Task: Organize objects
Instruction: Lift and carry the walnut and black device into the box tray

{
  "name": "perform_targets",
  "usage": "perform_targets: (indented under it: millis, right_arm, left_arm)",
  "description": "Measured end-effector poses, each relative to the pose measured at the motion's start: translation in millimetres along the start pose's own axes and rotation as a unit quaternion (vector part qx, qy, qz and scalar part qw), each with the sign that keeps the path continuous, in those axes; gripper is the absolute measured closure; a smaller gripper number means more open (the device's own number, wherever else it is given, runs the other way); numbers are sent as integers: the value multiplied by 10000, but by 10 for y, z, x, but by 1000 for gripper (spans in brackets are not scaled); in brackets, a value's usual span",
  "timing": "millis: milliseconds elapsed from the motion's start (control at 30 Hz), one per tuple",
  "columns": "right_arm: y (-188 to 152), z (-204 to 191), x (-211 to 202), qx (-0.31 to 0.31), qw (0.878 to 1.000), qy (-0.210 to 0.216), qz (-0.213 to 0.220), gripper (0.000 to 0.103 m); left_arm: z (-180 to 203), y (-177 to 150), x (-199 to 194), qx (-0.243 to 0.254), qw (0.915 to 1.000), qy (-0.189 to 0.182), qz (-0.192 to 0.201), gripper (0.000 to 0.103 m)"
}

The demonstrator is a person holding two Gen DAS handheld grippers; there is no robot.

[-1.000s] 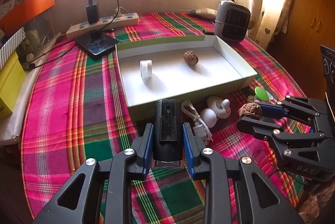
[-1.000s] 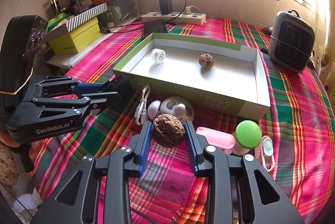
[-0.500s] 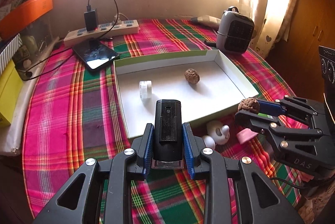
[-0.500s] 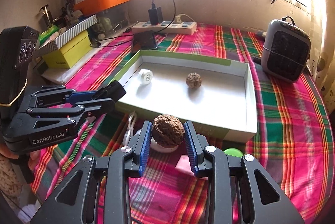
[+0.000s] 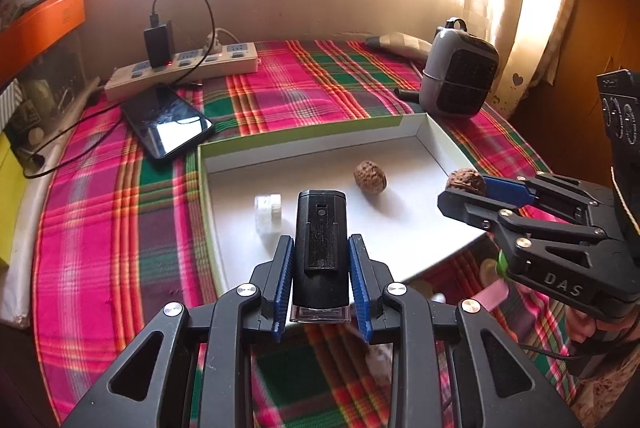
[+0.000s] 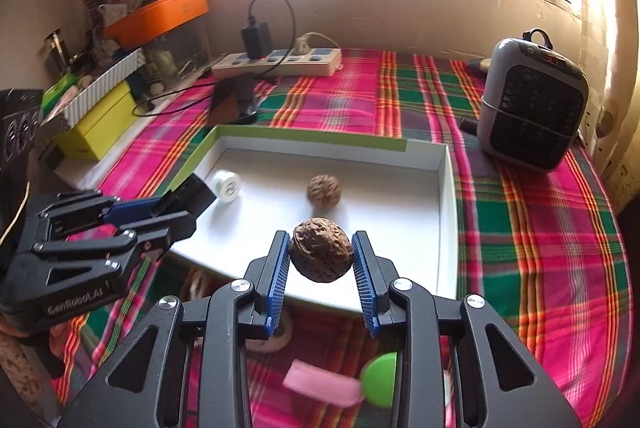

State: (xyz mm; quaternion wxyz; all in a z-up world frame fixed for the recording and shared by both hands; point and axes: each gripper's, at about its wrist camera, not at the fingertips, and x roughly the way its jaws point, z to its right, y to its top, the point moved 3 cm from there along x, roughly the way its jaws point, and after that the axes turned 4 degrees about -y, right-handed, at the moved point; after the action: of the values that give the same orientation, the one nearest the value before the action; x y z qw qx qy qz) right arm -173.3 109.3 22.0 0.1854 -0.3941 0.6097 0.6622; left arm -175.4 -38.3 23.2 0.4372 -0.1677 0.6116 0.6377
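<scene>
— Walnut [image 6: 321, 250] first: where do we have it?

— Pinched between the blue pads [image 6: 279, 280] of our right gripper [image 6: 321, 268], fingers closed narrow on its sides. We hold it in the air over the near edge of the white box [image 6: 447, 211], not touching the floor of it.

— And our left gripper [image 5: 320, 264]?

— Its pads [image 5: 283, 282] are clamped on a black device [image 5: 320, 248], upright between them, also over the box's near edge, toward the box's left half.

— What lies in the box?

— A second walnut [image 5: 370, 181] rests on the box floor near the middle, and a small white roll [image 5: 268, 208] sits left of it, apart from it. Both are beyond what we hold.

— Outside the box?

— In front of the box's near wall, on the plaid cloth [image 5: 100, 228], we see a pink object [image 6: 322, 384] beside a green ball [image 6: 380, 380], both blurred. Behind the box's far left corner lies a phone [image 5: 168, 125], and further back a power strip [image 5: 184, 69] with a charger plugged in. A grey heater [image 6: 534, 103] stands just past the box's far right corner.
</scene>
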Motion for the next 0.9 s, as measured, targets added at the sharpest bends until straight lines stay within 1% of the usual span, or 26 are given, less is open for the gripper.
perform_targets:
  millis: [100,500,667,900]
  right_arm:
    - [73,66,109,28,9999,-90,-79,70]
    - [223,233,460,156,9992,-185,-308,70]
    - [301,279,597,199,9988,-210,-384,70]
    - [316,342,722,230,9983,-237,-487,70]
  left_arm:
    - [6,61,73,-16,10000,-28,-14,78]
    - [-29,227,404,-41,9998,-11,-201,78]
    - [-50,265,487,-96,9997,7,-216,78]
    - [-69,310,594,-86,9996,70,-272,78]
